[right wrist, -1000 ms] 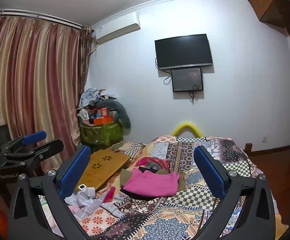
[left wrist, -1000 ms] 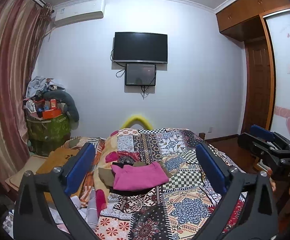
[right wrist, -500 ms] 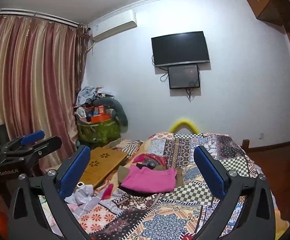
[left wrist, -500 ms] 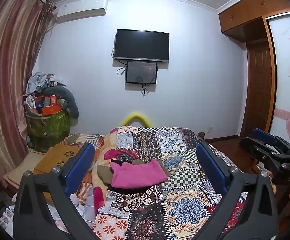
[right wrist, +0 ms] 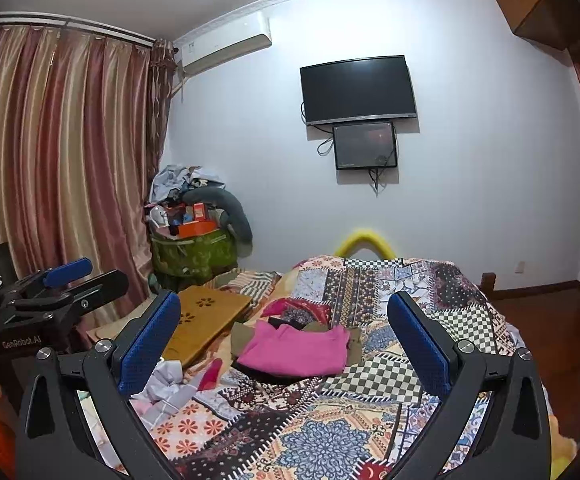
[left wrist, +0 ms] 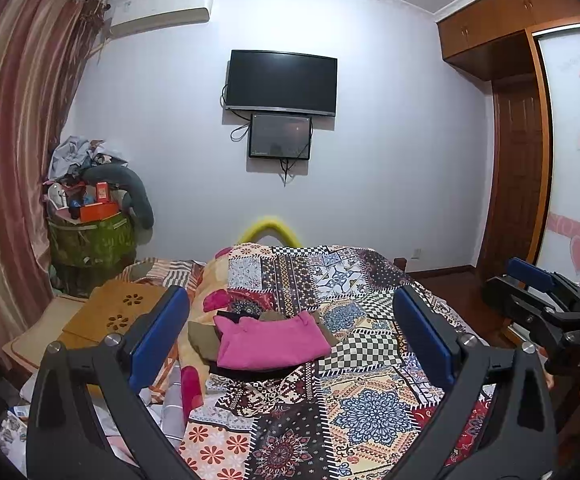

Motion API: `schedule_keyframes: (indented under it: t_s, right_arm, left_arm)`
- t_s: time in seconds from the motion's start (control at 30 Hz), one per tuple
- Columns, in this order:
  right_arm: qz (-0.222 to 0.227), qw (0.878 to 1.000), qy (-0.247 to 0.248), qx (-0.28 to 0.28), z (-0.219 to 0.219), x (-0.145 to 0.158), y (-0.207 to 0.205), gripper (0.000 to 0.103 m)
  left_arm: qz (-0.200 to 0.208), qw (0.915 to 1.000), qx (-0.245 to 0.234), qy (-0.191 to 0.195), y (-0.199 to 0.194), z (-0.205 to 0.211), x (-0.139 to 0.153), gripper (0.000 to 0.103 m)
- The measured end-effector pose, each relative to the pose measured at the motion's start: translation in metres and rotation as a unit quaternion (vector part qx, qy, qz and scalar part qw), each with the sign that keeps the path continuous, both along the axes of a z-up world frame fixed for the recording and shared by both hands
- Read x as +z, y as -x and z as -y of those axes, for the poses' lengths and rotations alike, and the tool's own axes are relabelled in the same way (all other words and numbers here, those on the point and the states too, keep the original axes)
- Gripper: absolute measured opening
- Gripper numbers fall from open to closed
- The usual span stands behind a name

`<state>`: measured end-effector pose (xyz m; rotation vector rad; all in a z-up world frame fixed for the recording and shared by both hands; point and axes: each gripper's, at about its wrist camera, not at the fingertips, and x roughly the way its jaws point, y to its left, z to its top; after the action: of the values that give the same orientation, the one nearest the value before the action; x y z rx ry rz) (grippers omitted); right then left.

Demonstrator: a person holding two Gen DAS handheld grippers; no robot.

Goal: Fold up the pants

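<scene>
From your left wrist camera, you see one left gripper (left wrist: 290, 336) with its two blue-padded fingers spread wide and nothing between them. Between them, toward 12 o'clock, one small pile of folded clothes (left wrist: 266, 340) sits on the bed: a pink garment (left wrist: 270, 342) on top, smooth and roughly rectangular, with olive and black cloth edges showing under it. Which piece is the pants you cannot tell. The patchwork quilt (left wrist: 353, 392) covers the bed in checks, florals and stripes. At 9 o'clock lies one flat wooden board (left wrist: 110, 316) with flower cut-outs. At 3 o'clock, your right gripper (left wrist: 545, 300) shows side-on, its jaws apart. On the pale wall at 12 o'clock hang two dark screens, the television (left wrist: 282, 82) above the smaller monitor (left wrist: 280, 136).

From your right wrist camera, the right gripper (right wrist: 284, 340) also holds its two textured blue fingers wide open over the quilt, empty. The same pile lies at 12 o'clock, pink piece uppermost. At 9 o'clock the left gripper is visible from the side. Striped satin curtains (right wrist: 50, 152) fill 10 o'clock, with one air conditioner (right wrist: 226, 50) above and one overfilled green bin (right wrist: 194, 256) in the corner.
</scene>
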<state>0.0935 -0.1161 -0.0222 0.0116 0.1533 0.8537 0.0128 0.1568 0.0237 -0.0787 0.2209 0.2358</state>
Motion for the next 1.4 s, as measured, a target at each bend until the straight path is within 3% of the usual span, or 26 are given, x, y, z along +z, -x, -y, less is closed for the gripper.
schedule_keyframes:
  t_s: [1.4]
  right_arm:
    - [-0.005, 1.0, -0.001, -0.01, 0.007, 0.002, -0.002, 0.103]
  left_arm:
    - [-0.001, 0.9996, -0.025, -0.015, -0.001, 0.007, 0.003, 0.103]
